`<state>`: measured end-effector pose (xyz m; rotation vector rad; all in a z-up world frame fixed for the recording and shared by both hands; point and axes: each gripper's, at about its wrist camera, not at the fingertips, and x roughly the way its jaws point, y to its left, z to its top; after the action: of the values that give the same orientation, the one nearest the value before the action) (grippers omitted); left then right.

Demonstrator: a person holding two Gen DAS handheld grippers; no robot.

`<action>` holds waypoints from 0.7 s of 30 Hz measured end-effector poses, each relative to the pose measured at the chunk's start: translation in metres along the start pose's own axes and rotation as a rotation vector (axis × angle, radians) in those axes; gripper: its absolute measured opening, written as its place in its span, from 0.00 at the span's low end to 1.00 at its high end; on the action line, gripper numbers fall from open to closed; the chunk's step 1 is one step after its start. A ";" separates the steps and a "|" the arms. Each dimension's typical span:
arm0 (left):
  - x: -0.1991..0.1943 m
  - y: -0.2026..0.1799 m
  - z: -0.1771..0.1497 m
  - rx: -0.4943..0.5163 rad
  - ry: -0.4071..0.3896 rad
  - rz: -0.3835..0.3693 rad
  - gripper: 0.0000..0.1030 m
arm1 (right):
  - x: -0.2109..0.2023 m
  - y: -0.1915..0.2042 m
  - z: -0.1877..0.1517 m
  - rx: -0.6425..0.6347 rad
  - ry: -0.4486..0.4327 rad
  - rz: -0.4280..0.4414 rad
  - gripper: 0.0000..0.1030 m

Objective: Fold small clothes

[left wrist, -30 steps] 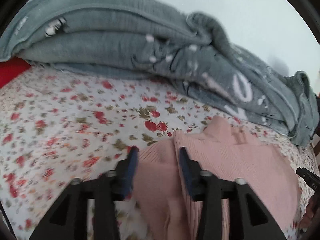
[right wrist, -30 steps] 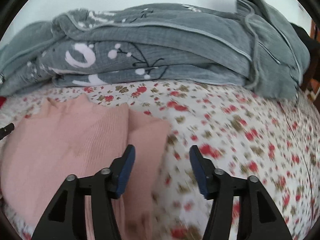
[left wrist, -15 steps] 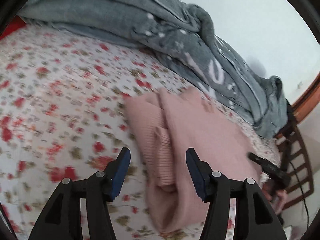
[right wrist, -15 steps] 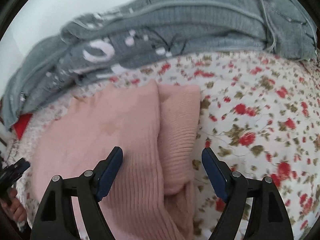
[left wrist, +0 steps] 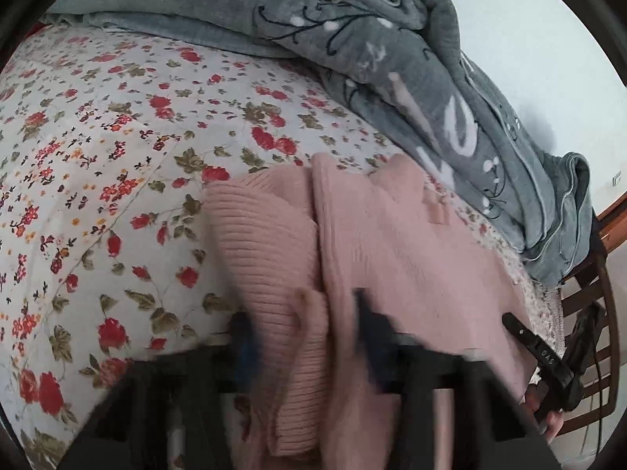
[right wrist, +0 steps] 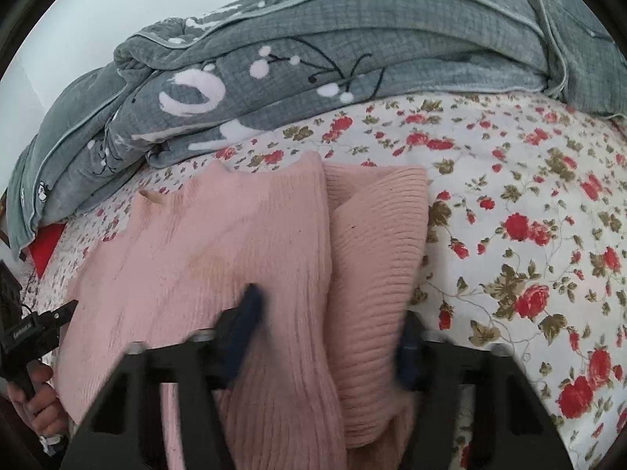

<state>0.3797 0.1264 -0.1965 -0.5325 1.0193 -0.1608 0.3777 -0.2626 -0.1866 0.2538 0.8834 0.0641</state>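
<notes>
A: Where is the sweater point(right wrist: 243, 243)?

B: Spread over the lower middle of both views, on the floral sheet point(right wrist: 529, 203), with the grey blanket point(right wrist: 352, 58) heaped along the top.

A: And the grippers?

B: Both are closing. The right gripper point(right wrist: 329, 329) has the sweater's ribbed sleeve side between its jaws. The left gripper point(left wrist: 301, 325) is blurred, with the other ribbed sleeve fold between its jaws. I cannot tell whether the pads press yet.

A: The step?

B: Likely taking hold of the near edge at both sides. Next calls for a firm pinch on both, then an even lift toward the top.
</notes>
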 end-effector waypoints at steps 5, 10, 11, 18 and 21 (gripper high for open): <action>-0.024 -0.023 -0.008 0.069 -0.029 -0.006 0.22 | -0.042 -0.002 -0.010 0.006 -0.045 0.029 0.19; -0.054 -0.036 -0.036 0.110 -0.022 -0.070 0.22 | -0.086 -0.006 -0.033 0.021 -0.053 0.015 0.19; -0.060 -0.035 -0.043 0.110 -0.016 -0.080 0.22 | -0.094 -0.008 -0.038 0.024 -0.055 0.014 0.19; -0.090 -0.031 -0.102 0.164 0.029 -0.111 0.23 | -0.151 -0.024 -0.097 0.018 -0.056 0.034 0.20; -0.081 -0.030 -0.110 0.179 0.019 -0.027 0.31 | -0.141 -0.033 -0.110 0.025 -0.034 0.006 0.26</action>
<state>0.2480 0.0927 -0.1642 -0.3824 1.0057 -0.2789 0.2018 -0.2960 -0.1544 0.2797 0.8498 0.0543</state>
